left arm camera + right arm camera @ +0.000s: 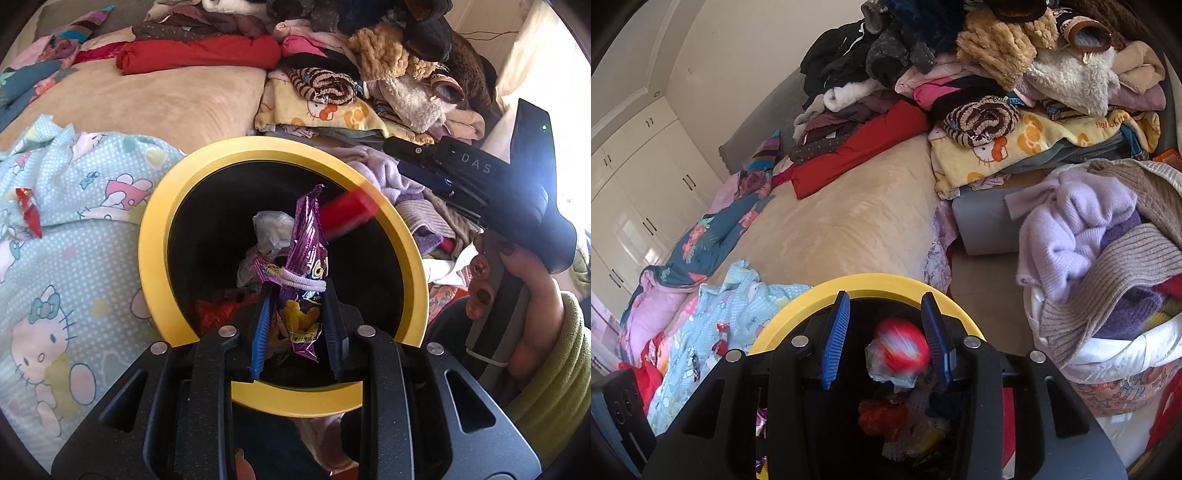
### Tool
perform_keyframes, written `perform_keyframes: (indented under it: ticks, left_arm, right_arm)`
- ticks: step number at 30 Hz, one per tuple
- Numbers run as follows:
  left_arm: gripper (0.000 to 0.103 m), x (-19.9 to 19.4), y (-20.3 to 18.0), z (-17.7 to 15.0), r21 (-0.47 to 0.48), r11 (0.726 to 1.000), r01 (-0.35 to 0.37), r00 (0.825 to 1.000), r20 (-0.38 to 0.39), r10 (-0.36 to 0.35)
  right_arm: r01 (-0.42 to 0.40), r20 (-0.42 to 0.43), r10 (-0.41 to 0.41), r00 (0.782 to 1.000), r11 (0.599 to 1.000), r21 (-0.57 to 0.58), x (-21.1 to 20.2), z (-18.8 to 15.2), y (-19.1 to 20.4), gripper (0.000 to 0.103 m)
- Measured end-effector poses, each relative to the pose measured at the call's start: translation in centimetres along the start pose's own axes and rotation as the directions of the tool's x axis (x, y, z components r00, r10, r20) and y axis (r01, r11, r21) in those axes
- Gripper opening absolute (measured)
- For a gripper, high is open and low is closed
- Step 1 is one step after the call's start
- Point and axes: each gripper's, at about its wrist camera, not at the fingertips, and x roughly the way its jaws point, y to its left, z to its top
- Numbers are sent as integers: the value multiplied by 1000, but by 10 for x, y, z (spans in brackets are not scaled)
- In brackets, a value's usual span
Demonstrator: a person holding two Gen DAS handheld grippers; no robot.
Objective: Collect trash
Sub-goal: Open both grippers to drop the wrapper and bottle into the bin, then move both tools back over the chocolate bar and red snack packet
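Over the yellow-rimmed bin (155,236), the left gripper (295,295) is pinching a light, crinkly purple snack bag (306,258) mid-body; right gripper (886,332) fingers are spread, red wrapper (903,349) dropping binward.

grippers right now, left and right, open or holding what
Left tongs: shut on the purple snack bag, over the yellow-rimmed bin.
Right tongs: open, a blurred red wrapper below them.

The left tool (295,295) pinches a purple snack bag (304,273) over the yellow-rimmed bin (155,236); a blurred red wrapper (347,216) is in mid-air above its opening.
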Motion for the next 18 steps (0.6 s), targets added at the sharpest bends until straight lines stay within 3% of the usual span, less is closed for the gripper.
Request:
perform_keyframes:
  ticks: [1, 3, 4, 6, 9, 18]
  left_arm:
    - [28, 0, 1, 0, -6, 1000, 3, 1000, 0, -3]
    - [48, -3, 5, -1, -23, 1000, 8, 1000, 9, -7]
    - [53, -3, 6, 0, -28, 1000, 7, 1000, 15, -6]
    - [73, -8, 9, 0, -42, 999, -4, 999, 36, 5]
    - [89, -20, 17, 3, -70, 997, -16, 996, 83, 21]
    - [92, -58, 43, 7, -121, 986, -114, 970, 202, 137]
  right_arm:
    - [-2, 0, 2, 1000, 1000, 1, 0, 0, 1, 44]
    - [-3, -3, 3, 1000, 1000, 0, 1, -1, 3, 51]
    - [-4, -3, 4, 1000, 1000, -3, 1, -1, 4, 52]
    - [-5, -2, 5, 1000, 1000, -20, 0, -1, 9, 52]
    - [-8, 8, 9, 1000, 999, -51, -2, -2, 18, 56]
    - [-41, 29, 46, 999, 987, -154, -10, -8, 57, 64]
